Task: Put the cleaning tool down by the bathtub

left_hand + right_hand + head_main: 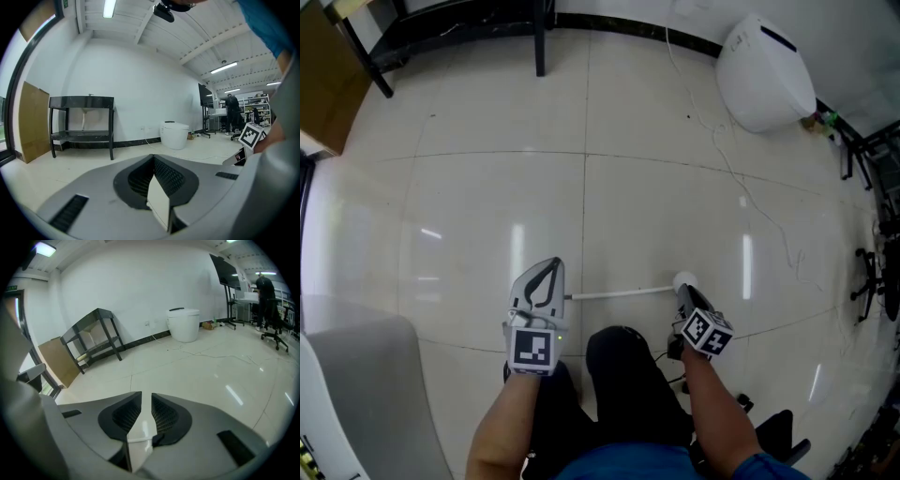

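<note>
The cleaning tool [619, 292] is a thin white rod with a rounded end, and it lies crosswise low over the floor tiles in front of my legs. My left gripper [546, 281] holds its left end: in the left gripper view a flat white part of the tool [159, 201] sits pinched between the jaws [153, 159]. My right gripper [686, 292] is at the rounded right end. There the white handle [140, 439] lies low between the jaws [142, 395], whose pads stand slightly apart with floor showing through the gap. The pale bathtub rim [356, 394] curves along the lower left.
A white toilet [764, 70] stands at the far right, with a thin cable [750, 197] trailing from it across the tiles. A black-framed table [459, 28] and a brown board [328, 75] line the far wall. A chair base [872, 281] is at the right edge.
</note>
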### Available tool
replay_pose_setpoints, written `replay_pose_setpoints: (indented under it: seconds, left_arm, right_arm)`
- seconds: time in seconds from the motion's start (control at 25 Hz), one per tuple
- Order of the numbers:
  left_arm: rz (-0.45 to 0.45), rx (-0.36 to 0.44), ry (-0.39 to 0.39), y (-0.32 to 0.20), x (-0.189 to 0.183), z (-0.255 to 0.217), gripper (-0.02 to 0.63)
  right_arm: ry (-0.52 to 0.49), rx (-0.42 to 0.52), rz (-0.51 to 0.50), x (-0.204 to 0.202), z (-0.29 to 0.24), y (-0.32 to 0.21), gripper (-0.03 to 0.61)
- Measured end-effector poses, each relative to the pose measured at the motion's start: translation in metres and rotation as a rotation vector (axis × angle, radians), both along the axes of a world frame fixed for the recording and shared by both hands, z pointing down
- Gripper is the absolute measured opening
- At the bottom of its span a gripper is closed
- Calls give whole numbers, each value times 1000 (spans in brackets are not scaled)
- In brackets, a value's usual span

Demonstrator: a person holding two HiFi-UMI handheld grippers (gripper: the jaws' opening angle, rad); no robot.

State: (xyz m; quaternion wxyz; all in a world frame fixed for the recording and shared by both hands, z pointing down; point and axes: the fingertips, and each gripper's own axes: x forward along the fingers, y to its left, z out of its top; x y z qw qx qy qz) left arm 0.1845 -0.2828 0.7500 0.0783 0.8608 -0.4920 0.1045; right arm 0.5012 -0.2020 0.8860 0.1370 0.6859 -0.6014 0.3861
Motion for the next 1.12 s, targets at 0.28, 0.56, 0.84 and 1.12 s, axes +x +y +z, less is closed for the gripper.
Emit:
replay_pose_setpoints:
  seconds: [0.28, 0.56, 0.84, 1.12]
  left_arm:
    - [-29, -38, -28, -17, -11, 91, 0]
    - [-19, -7, 35, -21, 8, 104, 0]
    - [-41, 12, -41, -43, 11, 116, 0]
    - [39, -28, -14, -29, 36, 127, 0]
  right_arm:
    - [-48, -70, 79, 5, 101, -2, 106]
    - [-112, -156, 186, 21, 200, 0, 109]
    - [-169, -294, 298, 41, 281, 11, 140]
    - [-209, -406, 381, 50, 340, 27, 140]
